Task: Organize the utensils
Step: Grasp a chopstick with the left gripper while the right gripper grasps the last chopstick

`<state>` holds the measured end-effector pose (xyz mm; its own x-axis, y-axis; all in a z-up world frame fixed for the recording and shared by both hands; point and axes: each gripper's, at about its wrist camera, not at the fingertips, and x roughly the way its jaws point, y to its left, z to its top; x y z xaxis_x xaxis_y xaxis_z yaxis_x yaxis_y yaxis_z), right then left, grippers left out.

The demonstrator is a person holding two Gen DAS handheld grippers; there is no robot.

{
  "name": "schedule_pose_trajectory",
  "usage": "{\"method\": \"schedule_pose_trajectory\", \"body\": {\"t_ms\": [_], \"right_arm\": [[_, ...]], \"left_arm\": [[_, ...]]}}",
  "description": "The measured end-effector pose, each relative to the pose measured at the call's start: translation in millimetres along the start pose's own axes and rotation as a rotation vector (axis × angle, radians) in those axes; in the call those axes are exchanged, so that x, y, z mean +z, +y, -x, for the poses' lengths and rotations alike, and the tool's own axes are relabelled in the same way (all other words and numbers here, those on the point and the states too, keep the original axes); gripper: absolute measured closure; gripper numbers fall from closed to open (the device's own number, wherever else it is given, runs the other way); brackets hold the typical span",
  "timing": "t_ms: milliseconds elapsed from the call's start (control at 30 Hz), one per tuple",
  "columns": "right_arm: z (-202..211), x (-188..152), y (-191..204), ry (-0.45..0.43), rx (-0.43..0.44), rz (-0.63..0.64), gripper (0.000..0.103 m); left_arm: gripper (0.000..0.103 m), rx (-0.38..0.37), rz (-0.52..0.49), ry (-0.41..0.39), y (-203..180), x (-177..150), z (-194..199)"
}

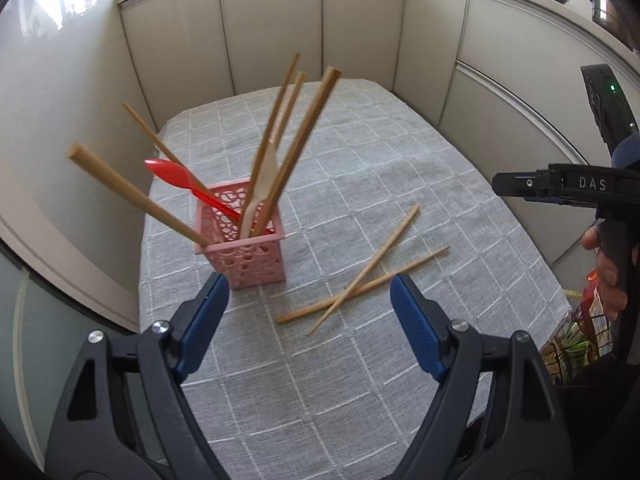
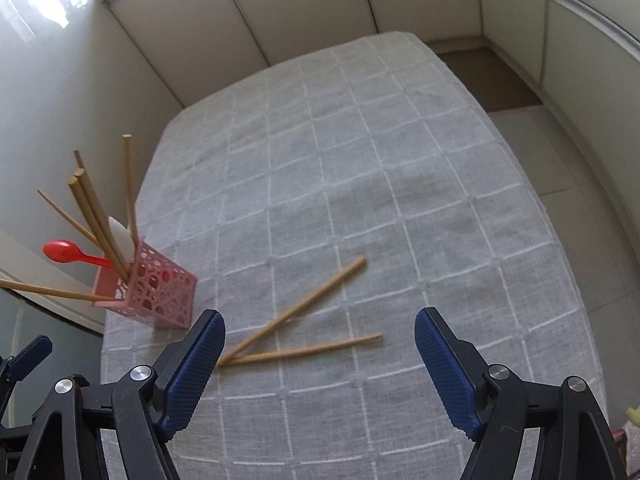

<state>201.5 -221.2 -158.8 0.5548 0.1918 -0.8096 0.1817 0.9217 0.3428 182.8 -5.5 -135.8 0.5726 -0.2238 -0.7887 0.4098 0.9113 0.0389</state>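
Note:
A pink openwork holder [image 1: 244, 256] stands on the grey checked tablecloth [image 1: 360, 184]. It holds several wooden chopsticks [image 1: 298, 148], a red plastic spoon [image 1: 176, 176] and a white utensil [image 1: 260, 192]. Two loose chopsticks [image 1: 360, 284] lie crossed on the cloth to its right. My left gripper [image 1: 310, 294] is open and empty, just in front of the holder and the loose pair. In the right wrist view the holder [image 2: 154, 296] is at the left and the loose chopsticks [image 2: 296, 336] lie between the fingers of my right gripper [image 2: 320, 330], which is open and empty above them.
Beige cabinet panels [image 1: 272, 28] wall in the table at the back and both sides. The right gripper's body and the hand holding it [image 1: 608, 272] show at the right edge of the left wrist view. A wire basket with packets [image 1: 576, 340] sits below the table's right edge.

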Motion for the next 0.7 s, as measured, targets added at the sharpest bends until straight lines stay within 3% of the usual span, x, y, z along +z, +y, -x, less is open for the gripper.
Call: {"method": "schedule_pose_trajectory", "body": {"t_ms": [233, 433, 500, 700], "right_arm": [[-13.6, -7.0, -28.7, 0.098, -0.086, -0.006, 0.020], [-24.6, -12.3, -58.4, 0.164, -0.173, -0.043, 0.020], [-25.5, -12.3, -67.4, 0.176, -0.177, -0.059, 0.020], [-28.3, -10.9, -82.8, 0.192, -0.180, -0.082, 0.019]], "left_arm": [[0.020, -0.033, -0.081, 0.123, -38.6, -0.6, -36.8], [0.021, -0.072, -0.083, 0.226, -67.1, 8.4, -78.7], [0.025, -0.074, -0.083, 0.246, -76.0, 15.6, -94.5], [0.057, -0.085, -0.061, 0.313, -90.2, 40.0, -152.9]]}}
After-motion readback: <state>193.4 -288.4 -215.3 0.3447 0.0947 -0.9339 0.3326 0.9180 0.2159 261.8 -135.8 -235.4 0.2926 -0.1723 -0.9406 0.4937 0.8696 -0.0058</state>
